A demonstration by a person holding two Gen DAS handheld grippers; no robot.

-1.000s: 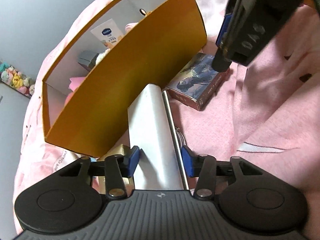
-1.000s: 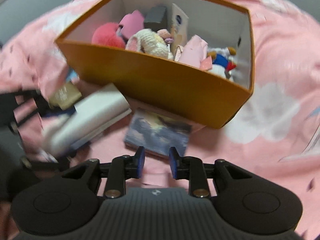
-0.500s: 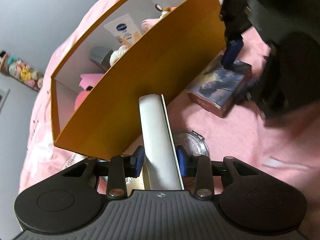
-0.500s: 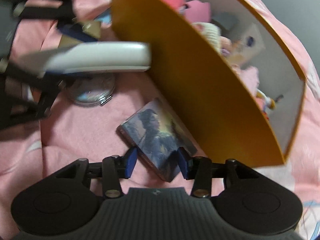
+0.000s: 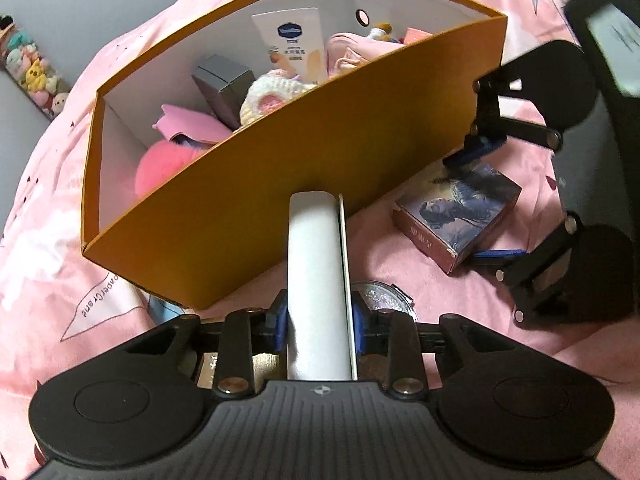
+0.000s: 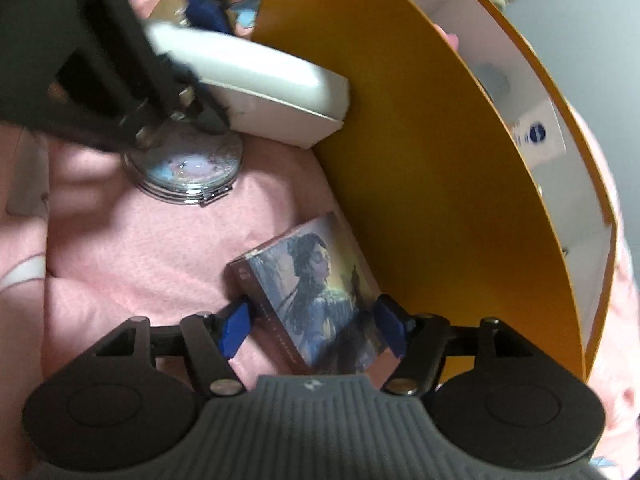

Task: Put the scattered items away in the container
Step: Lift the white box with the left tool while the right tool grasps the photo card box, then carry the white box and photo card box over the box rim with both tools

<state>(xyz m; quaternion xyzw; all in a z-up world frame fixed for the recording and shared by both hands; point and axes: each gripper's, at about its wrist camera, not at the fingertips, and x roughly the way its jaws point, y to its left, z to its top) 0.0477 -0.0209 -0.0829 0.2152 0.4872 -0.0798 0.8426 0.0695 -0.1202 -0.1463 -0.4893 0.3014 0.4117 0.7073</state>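
An orange cardboard box [image 5: 320, 152] with white inner walls stands on the pink bedding, holding a lotion tube, plush toys and small boxes. My left gripper [image 5: 319, 320] has its jaws closing on a long white case [image 5: 316, 264], and both blue pads touch its sides. The case's far end sits against the orange wall [image 6: 420, 160]. My right gripper [image 6: 313, 330] reaches down over a small picture box [image 6: 316, 292] beside the container. Its jaws are opening, and the box lies between the fingers with the pads just off its sides.
A round glass compact [image 6: 188, 172] lies on the bedding under the white case [image 6: 260, 80]. A gold packet [image 5: 208, 364] shows beneath the left fingers. A row of small plush toys [image 5: 28, 68] lines a shelf at far left. Pink bedding surrounds everything.
The left jaws have narrowed onto the white case while the view rolled. The right gripper rolled, came down beside the orange box and spread its jaws around the picture box.
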